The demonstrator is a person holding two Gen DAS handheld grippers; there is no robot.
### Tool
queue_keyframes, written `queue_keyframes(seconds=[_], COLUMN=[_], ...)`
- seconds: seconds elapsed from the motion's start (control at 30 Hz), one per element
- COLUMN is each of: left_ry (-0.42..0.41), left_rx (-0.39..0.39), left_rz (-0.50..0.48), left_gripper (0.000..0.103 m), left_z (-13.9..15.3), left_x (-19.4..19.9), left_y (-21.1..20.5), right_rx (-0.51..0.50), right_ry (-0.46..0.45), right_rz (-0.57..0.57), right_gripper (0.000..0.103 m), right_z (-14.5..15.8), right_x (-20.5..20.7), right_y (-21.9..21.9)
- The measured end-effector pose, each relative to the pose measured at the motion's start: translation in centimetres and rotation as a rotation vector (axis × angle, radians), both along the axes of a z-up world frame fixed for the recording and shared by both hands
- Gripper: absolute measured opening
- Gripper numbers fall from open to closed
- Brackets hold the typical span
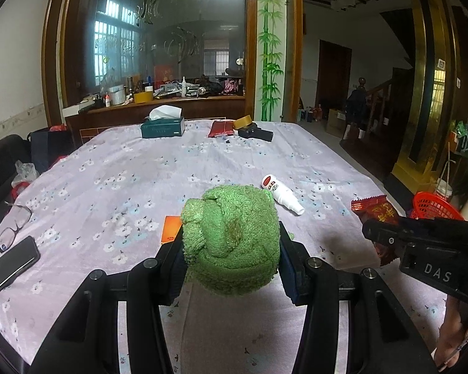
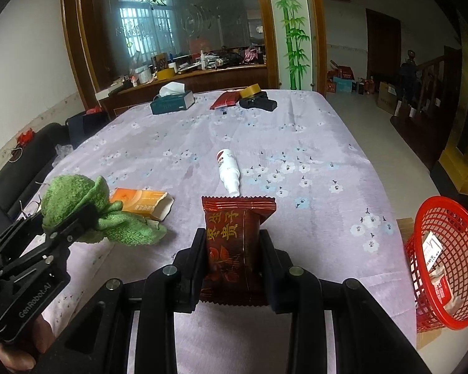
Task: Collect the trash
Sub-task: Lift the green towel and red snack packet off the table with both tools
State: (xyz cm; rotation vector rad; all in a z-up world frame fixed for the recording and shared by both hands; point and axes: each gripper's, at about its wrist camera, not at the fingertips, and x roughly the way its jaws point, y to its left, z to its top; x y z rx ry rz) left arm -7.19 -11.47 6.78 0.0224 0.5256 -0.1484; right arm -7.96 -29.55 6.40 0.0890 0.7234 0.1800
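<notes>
1. The right gripper is clamped on the red snack wrapper, held above the table's near edge.
2. The left gripper is clamped on a green cloth.
3. Carry the wrapper right, over the red mesh basket, and release only once it is inside the rim.
4. Afterwards, take the orange carton.

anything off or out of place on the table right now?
Yes. The white spray bottle lies on its side mid-table, and the orange carton lies flat with its end flap open. The left gripper is clamped on a bunched green cloth, not obvious trash; the right gripper holds a red snack wrapper.
</notes>
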Motion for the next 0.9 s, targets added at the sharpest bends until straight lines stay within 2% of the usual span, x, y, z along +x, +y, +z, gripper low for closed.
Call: queue_keyframes(seconds=[0.9], left_ry=[-0.030], left_rx=[0.059], left_rz=[-0.022], left_gripper=[0.049], left_z=[1.1], left_x=[-0.4], left_y=[-2.4], right_rx=[0.061], right_ry=[-0.039], right_rz=[-0.006], right_gripper=[0.034], right_z=[1.4], right_x=[-1.9], right_y=[-2.3])
